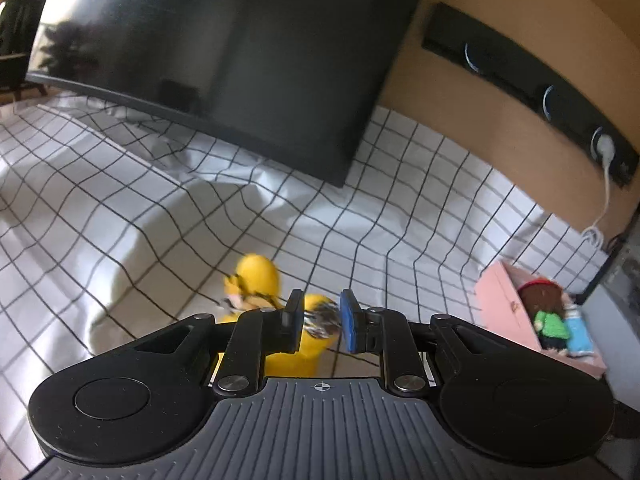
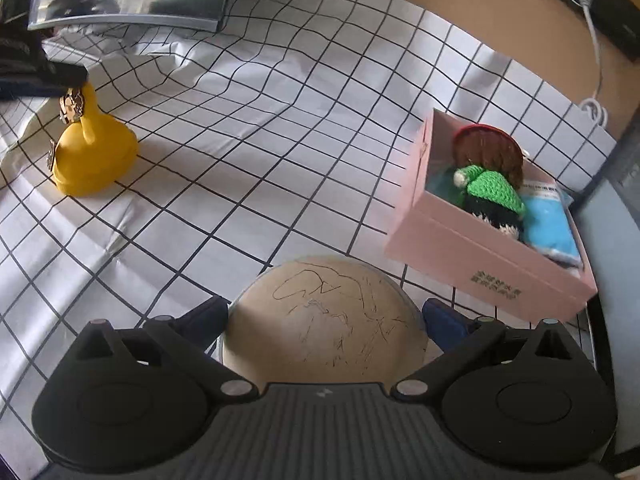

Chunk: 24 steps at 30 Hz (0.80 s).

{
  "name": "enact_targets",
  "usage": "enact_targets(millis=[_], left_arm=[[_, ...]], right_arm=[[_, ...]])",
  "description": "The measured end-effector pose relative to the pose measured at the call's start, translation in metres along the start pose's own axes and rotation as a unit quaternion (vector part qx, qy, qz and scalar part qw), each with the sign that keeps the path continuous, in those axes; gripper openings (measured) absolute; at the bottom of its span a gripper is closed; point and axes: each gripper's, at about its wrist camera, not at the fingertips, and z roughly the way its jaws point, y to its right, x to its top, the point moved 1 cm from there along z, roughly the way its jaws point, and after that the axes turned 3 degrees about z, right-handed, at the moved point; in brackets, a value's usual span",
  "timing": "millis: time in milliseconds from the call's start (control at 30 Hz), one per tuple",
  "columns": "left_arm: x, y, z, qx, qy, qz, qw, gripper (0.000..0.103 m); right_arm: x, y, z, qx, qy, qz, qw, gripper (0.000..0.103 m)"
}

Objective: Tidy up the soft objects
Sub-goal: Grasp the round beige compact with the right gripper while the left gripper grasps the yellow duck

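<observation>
Right wrist view first: a tan, rounded soft ball marked with thin dark scribbles sits between the fingers of the right gripper, filling the gap from side to side — the jaws stand spread wide and look clasped on it, though the contact lines themselves are hidden behind its bulge. Ahead and to the right of those jaws lies the pink box, open on top, its long axis running diagonally away toward the far right. Inside it a crocheted doll in green and a blue packet lie side by side; free room seems to remain at the near-left end, so the coming move turns on carrying the ball forward and rightward over the near wall. The right hand is clearly the nearer one to the box.

Far off to the left, the yellow soft toy stands on the checked cloth. In the left wrist view the left gripper has its jaws nearly closed, pinching a speckled tag-like piece attached to the yellow toy — motion blur leaves its exact nature unclear. From there the box lies well apart to the right.
</observation>
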Motion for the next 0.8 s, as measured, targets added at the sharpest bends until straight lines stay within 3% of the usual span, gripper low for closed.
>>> enact_targets(millis=[167,333,500,600,733,800], left_arm=[[-0.014,0.011,0.013,0.040,-0.020,-0.009,0.9990,0.023],[-0.009,0.016,0.018,0.092,0.017,-0.014,0.9955,0.026],[-0.006,0.015,0.032,0.118,0.007,0.014,0.9929,0.050],[-0.005,0.002,0.021,0.138,0.017,0.029,0.9898,0.050],[-0.011,-0.023,-0.008,0.188,0.008,0.045,0.9812,0.046],[-0.015,-0.040,-0.015,0.189,-0.003,0.030,0.9815,0.046]], right_arm=[[-0.002,-0.001,0.002,0.006,0.014,-0.020,1.000,0.103],[-0.009,-0.006,-0.002,0.001,0.036,-0.027,0.999,0.103],[-0.014,-0.012,-0.007,0.000,0.054,-0.064,0.996,0.103],[-0.018,-0.013,-0.010,0.004,0.065,-0.082,0.995,0.103],[-0.021,-0.007,-0.011,0.016,0.064,-0.052,0.996,0.103],[-0.022,-0.003,-0.010,0.021,0.066,-0.037,0.997,0.103]])
